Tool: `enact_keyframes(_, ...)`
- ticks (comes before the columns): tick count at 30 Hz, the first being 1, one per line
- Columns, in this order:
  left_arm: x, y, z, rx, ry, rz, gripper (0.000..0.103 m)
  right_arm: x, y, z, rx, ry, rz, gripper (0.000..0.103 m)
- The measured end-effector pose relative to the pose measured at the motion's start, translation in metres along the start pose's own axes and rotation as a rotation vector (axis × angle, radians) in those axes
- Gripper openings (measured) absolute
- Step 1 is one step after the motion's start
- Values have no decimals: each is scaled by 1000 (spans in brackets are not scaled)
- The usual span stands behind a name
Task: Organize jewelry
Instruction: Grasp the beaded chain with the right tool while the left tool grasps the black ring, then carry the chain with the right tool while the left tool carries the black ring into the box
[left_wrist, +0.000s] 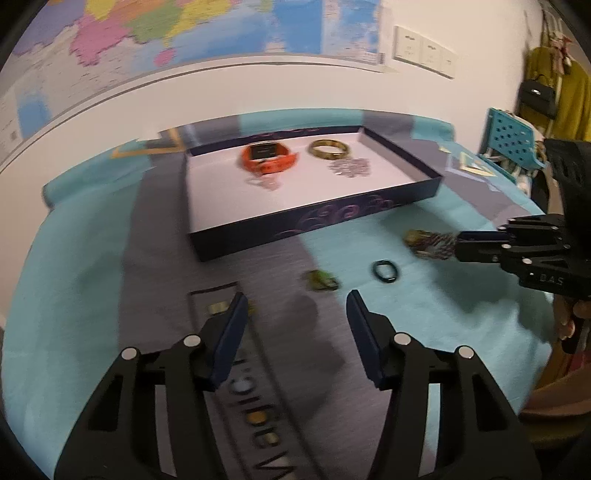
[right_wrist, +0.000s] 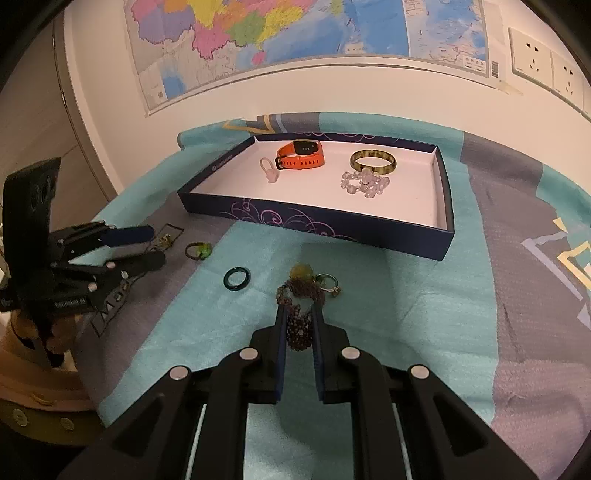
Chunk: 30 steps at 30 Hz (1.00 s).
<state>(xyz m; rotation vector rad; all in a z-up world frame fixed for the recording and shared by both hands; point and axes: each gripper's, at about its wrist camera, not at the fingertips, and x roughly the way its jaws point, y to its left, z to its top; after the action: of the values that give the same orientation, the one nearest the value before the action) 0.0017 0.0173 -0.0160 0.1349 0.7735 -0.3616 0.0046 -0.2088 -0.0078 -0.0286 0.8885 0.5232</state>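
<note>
A dark blue tray (right_wrist: 332, 223) (left_wrist: 314, 225) stands on the cloth. It holds an orange watch (right_wrist: 301, 153), an amber bangle (right_wrist: 373, 162), a clear bead bracelet (right_wrist: 364, 184) and a pale pink piece (right_wrist: 267, 171). My right gripper (right_wrist: 299, 306) is shut on a dark purple bead bracelet (right_wrist: 301, 317) just above the cloth; it also shows in the left wrist view (left_wrist: 430, 243). A dark ring (right_wrist: 237, 278) (left_wrist: 386, 271), a green ring (right_wrist: 198, 251) (left_wrist: 323, 281) and a metal ring (right_wrist: 328, 284) lie nearby. My left gripper (left_wrist: 297, 314) (right_wrist: 153, 245) is open and empty.
A teal and grey cloth (right_wrist: 406, 314) covers the table. A map (right_wrist: 277, 33) and wall sockets (right_wrist: 543, 62) are on the wall behind. A small gold piece (left_wrist: 219, 307) lies by my left finger. A teal perforated object (left_wrist: 511, 138) stands at the far right.
</note>
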Motion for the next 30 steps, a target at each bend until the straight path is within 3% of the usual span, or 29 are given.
enact_keyframes(9, 15, -46, 12, 66, 14, -173, 47, -1, -4, -2, 8, 4, -3, 11)
enact_keyframes(12, 25, -56, 16, 86, 27, -175, 46, 4, -8, -4, 25, 29, -11, 13)
enact_keyframes(15, 40, -60, 20, 91, 62, -153, 42, 9, -9, -7, 32, 45, -18, 38)
enact_keyframes(16, 44, -60, 21, 88, 73, -149, 42, 9, -9, -7, 30, 39, -20, 40)
enact_keyframes(23, 59, -54, 25, 67, 115, -139, 32, 19, 2, -6, -30, 46, -16, 41)
enact_keyframes(26, 61, -56, 26, 78, 117, -118, 23, 21, 7, -5, -68, 50, -50, 29)
enact_keyframes(28, 61, -55, 27, 74, 118, -120, 23, 21, 7, -5, -80, 51, -53, 11)
enact_keyframes(30, 61, -54, 27, 73, 117, -120, 23, 20, 5, -5, -73, 51, -42, 11)
